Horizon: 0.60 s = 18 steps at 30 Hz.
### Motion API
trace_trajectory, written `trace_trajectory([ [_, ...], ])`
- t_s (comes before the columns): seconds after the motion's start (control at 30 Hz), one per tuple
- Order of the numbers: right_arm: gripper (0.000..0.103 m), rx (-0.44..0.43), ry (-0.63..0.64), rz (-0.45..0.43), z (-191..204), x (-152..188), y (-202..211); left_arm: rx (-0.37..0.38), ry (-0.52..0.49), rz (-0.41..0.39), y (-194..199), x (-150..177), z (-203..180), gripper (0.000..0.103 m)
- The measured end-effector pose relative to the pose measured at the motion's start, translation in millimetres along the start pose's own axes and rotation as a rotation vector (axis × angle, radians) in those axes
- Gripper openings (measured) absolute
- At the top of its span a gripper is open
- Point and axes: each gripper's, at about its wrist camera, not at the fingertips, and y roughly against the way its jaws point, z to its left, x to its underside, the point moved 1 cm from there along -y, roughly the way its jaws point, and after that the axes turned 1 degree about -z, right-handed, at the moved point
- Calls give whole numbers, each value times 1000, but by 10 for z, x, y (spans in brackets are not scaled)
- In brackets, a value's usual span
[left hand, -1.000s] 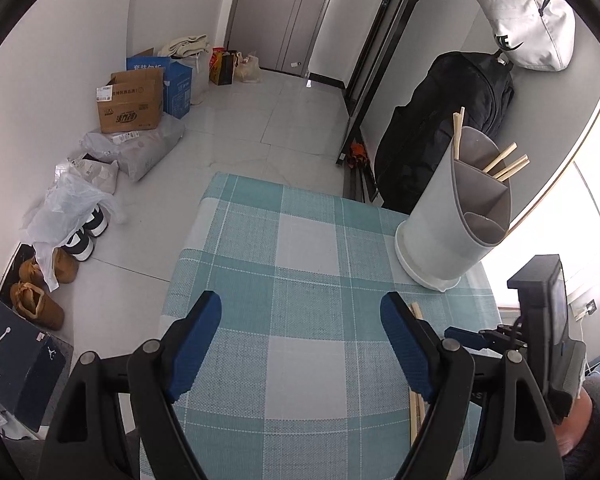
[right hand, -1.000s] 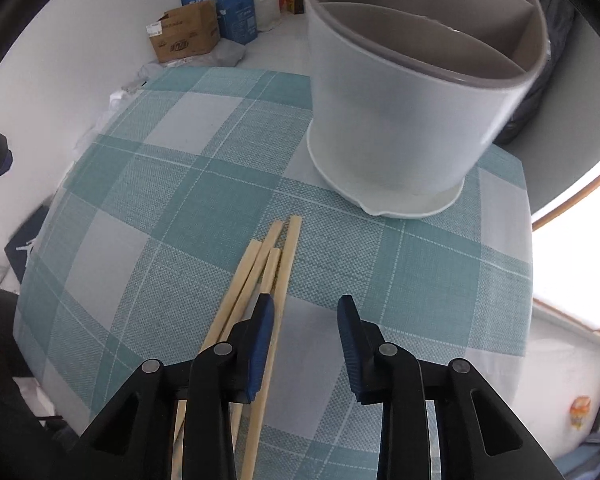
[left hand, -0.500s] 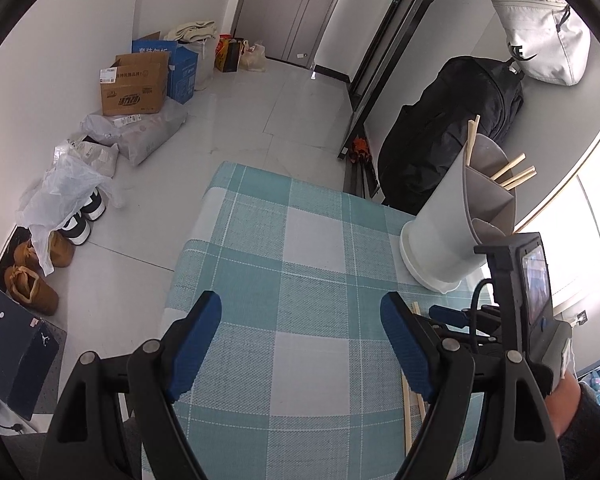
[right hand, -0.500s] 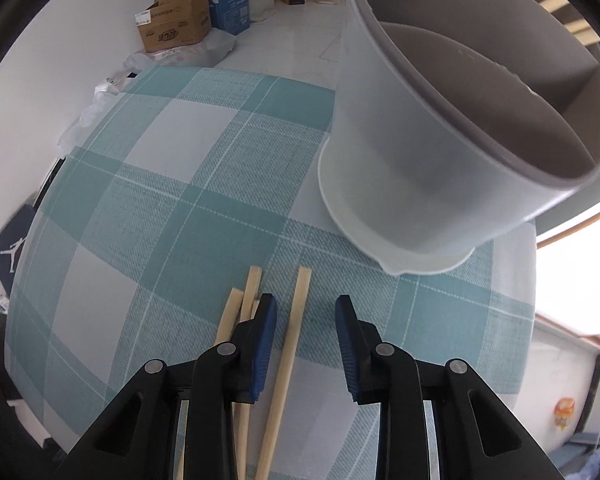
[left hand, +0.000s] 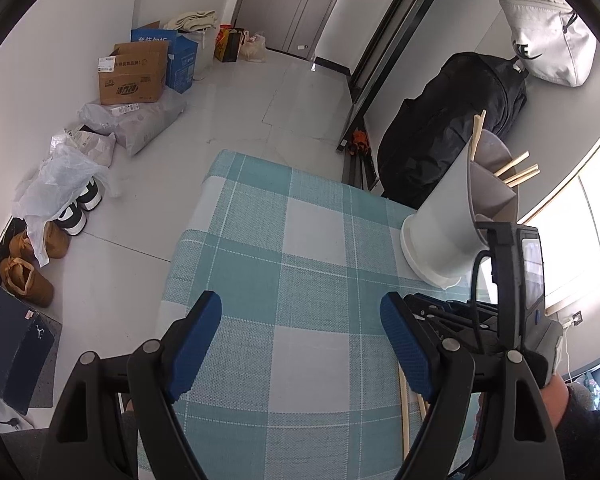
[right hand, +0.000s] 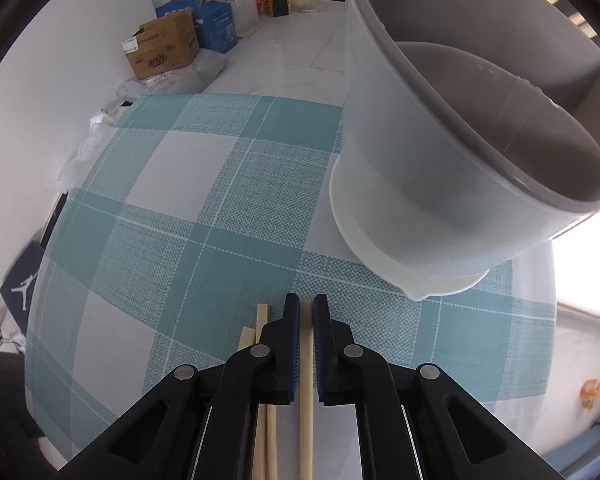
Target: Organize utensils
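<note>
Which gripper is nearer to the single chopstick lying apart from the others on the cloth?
Right. The right gripper is closed around that chopstick, fingers on both sides. The left gripper hangs open over bare tablecloth, away from it.

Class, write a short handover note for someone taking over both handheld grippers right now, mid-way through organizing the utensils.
Right gripper: shut on one pale wooden chopstick lying on the teal-and-white checked tablecloth.
Left gripper: open, empty, above the cloth.
Grey divided plastic utensil holder stands just ahead of the right gripper.
Done: several chopsticks already stand in the holder.
Left: lift the gripped chopstick into the holder, then the loose chopsticks beside it.
</note>
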Motion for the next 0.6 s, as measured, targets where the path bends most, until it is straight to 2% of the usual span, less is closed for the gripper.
trace_trajectory([
  [0.1,6,-11,-21,-51,-31,20,129,-6,-17,21,-52,32,-32,78],
  [0.27,6,-57,-52,-204,-144,51,558,5,-50,86,-148,116,-116,78],
  [0.4,6,-96,-93,-301,-282,115,856,-3,-77,106,-181,195,-214,78],
  [0.5,6,-138,-157,-364,-437,167,1032,8,-104,148,-238,261,-312,78],
  [0.6,6,-233,-278,-438,-589,228,1133,15,-156,191,-297,369,-466,78],
])
